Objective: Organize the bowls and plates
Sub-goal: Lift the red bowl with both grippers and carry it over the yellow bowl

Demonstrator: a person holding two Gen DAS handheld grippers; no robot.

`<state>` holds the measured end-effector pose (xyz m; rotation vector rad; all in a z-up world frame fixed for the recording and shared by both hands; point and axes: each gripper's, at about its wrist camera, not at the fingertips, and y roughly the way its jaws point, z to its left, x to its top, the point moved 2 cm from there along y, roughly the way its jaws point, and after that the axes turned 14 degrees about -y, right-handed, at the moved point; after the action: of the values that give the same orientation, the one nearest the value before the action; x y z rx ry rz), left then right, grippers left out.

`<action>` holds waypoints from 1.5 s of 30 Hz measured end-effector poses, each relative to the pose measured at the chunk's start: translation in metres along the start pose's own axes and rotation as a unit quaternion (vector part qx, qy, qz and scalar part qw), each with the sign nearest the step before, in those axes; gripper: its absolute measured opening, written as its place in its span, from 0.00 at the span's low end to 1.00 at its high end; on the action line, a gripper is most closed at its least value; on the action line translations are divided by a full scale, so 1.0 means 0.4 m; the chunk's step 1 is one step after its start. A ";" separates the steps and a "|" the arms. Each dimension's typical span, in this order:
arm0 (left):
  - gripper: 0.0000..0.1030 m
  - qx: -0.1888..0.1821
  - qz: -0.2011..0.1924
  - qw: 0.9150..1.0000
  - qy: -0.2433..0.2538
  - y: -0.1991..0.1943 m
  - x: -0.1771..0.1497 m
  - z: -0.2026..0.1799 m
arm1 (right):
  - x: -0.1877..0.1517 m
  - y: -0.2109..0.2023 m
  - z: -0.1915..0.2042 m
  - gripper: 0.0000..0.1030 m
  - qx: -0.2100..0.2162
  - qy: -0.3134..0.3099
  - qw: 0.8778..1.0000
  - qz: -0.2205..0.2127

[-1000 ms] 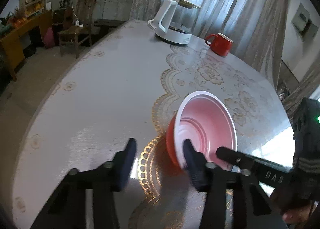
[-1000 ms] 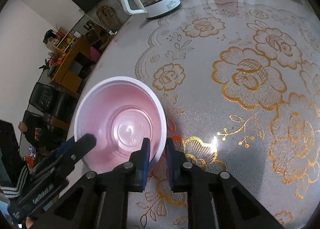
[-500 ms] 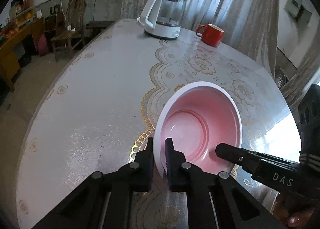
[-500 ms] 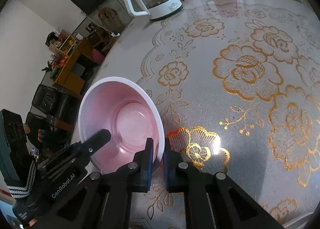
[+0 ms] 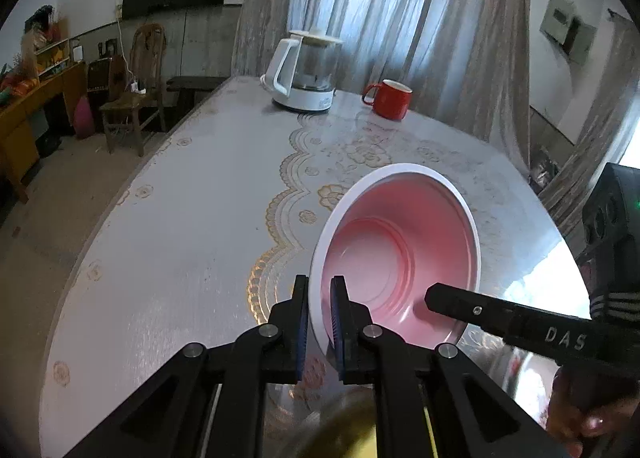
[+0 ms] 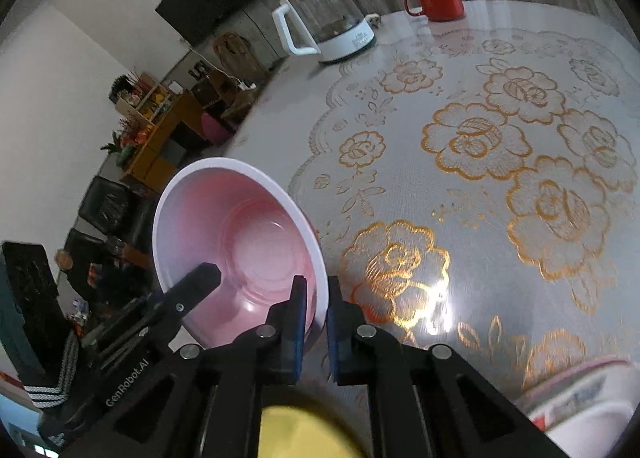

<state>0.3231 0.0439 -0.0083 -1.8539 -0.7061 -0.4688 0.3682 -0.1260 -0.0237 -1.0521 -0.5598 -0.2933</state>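
A bowl, pink inside with a white rim, hangs tilted above the round table, held from two sides. My left gripper is shut on its near rim, one pad inside and one outside. In the right wrist view my right gripper is shut on the rim of the same bowl. One of the right gripper's fingers reaches into the bowl from the right in the left wrist view. One of the left gripper's fingers shows inside the bowl in the right wrist view.
A white and glass kettle and a red mug stand at the far side of the table. Another white and pink dish shows blurred at the lower right. A blurred yellow thing lies under the grippers. The table edge runs along the left.
The left gripper went from open to shut on the bowl's rim. Both grippers then rose with the bowl, which left the table and tilted.
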 end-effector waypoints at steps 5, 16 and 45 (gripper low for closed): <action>0.10 -0.006 -0.021 1.000 0.007 -0.063 -0.044 -0.014 | -0.041 -0.054 0.014 0.08 0.014 0.009 1.000 -0.019; 0.10 -0.010 -0.045 0.999 0.009 -0.161 -0.137 -0.027 | -0.139 -0.138 0.046 0.08 0.022 0.018 0.998 -0.053; 0.11 -0.033 -0.006 0.999 0.012 -0.210 -0.283 -0.016 | -0.322 -0.216 0.062 0.11 0.030 0.056 0.995 -0.083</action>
<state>0.1829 0.0327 -0.0168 -1.9037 -0.6940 -0.5270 0.2128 -0.1497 -0.0235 -0.9277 -0.5520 -0.4759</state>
